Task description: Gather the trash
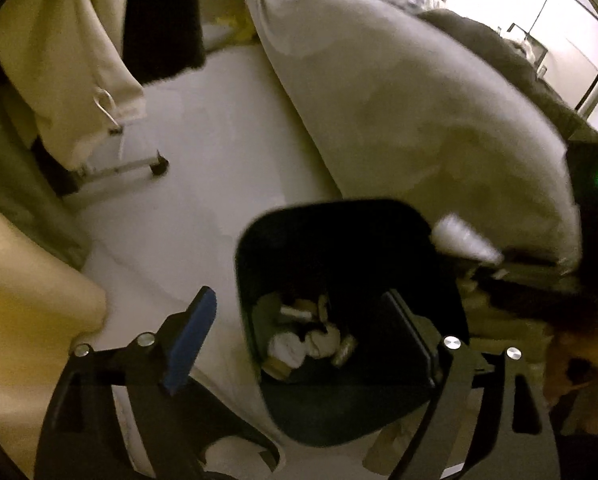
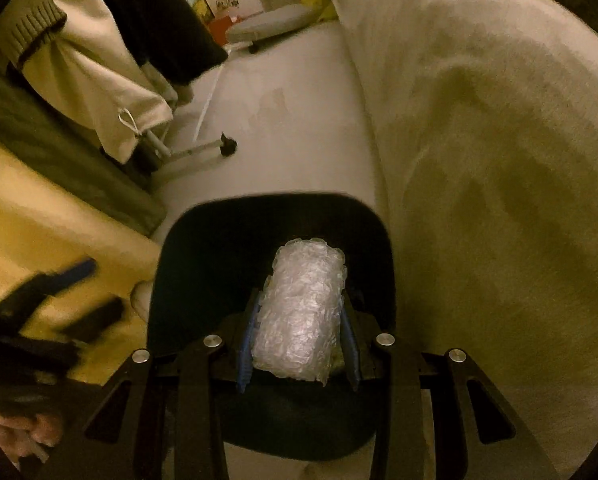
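Overhead, right gripper [image 2: 297,336] clenched on bubble-wrap roll [image 2: 301,316] above bin [image 2: 179,264] — left gripper [image 1: 299,320] splayed, seemingly empty.

Both wrist views steeply downward, close above the shared dark bin [image 1: 351,320] [image 2: 271,280] — floor beyond.

Dim, yellow-tinted indoor light in both fisheye views. Bright glare blows out the window [image 1: 559,12] at upper right. Edges curve and darken; motion blur smears the bin rim [image 1: 339,204].
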